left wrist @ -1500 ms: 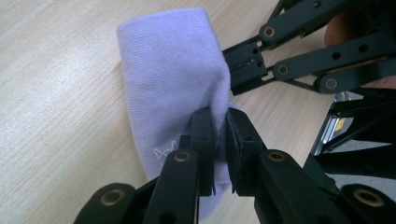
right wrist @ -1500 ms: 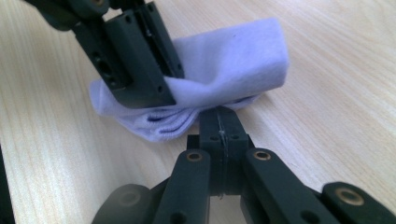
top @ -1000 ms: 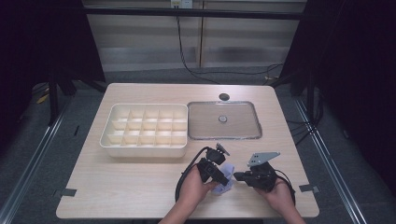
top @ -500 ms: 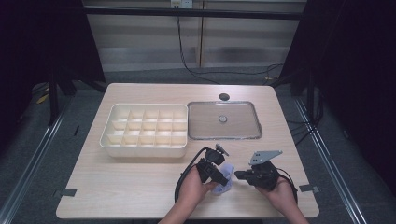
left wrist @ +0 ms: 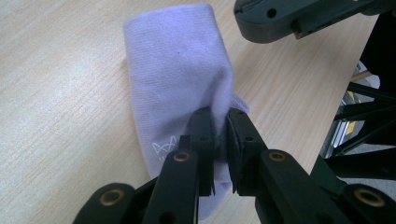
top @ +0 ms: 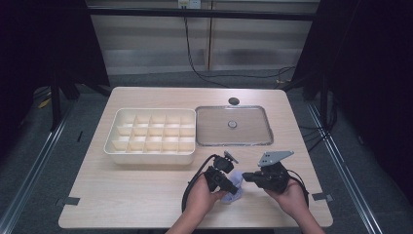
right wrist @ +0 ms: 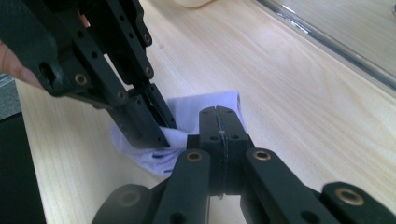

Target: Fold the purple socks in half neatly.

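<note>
A pale lilac sock [left wrist: 173, 79] with a small white logo lies crumpled on the wooden table near its front edge. My left gripper [left wrist: 219, 116] is shut on a raised fold of this sock [top: 235, 181], pinching the cloth between both pads. My right gripper [right wrist: 218, 112] sits just to the right of the sock [right wrist: 196, 105], its jaws pressed flat together with nothing visible between them and its tip close to the cloth. In the high view the left gripper [top: 228, 186] and the right gripper [top: 246, 176] face each other across the sock. The left gripper [right wrist: 161, 133] also shows in the right gripper view.
A cream tray [top: 113, 141] with several compartments stands at the middle left. Beside it lies a shallow metal-rimmed tray [top: 233, 144] with a small knob in its centre. A small black disc [top: 234, 101] rests near the far edge. The table's front edge is close behind both hands.
</note>
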The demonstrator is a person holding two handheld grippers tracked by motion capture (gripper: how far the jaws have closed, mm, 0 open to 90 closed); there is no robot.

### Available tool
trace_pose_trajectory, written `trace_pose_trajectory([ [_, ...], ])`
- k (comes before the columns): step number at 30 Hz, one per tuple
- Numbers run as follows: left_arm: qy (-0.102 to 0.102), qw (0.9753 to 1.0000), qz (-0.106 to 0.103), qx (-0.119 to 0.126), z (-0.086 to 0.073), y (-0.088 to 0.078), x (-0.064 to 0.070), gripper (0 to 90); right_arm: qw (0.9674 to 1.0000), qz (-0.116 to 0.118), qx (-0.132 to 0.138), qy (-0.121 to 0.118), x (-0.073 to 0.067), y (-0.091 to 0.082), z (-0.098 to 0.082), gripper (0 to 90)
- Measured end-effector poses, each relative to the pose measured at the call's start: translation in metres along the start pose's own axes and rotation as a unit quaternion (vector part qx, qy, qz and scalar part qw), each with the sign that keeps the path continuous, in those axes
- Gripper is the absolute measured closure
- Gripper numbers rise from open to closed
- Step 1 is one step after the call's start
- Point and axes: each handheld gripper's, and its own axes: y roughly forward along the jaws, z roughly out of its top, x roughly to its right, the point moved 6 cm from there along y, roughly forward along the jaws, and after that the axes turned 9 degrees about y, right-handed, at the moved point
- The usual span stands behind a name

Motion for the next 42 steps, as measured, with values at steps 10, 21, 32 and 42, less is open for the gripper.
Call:
trace_pose_trajectory([
  [10,0.0,1.0,-0.002,0.004,0.0,0.0,0.0,81.4,0.9999,0.001,-0.01,-0.002,-0.002,0.018,0.011,90.0],
  [21,-0.004,0.9999,0.001,0.011,-0.002,0.0,0.002,78.8,0.9993,0.004,-0.038,-0.004,-0.001,0.049,0.012,90.0],
  [32,-0.013,0.9996,-0.01,0.024,-0.008,-0.001,0.001,78.9,0.9991,0.016,-0.035,0.017,0.002,0.06,0.005,90.0],
  [42,-0.017,0.999,-0.014,0.039,-0.012,-0.002,-0.001,79.7,0.9989,0.026,-0.024,0.03,0.005,0.059,0.0,90.0],
])
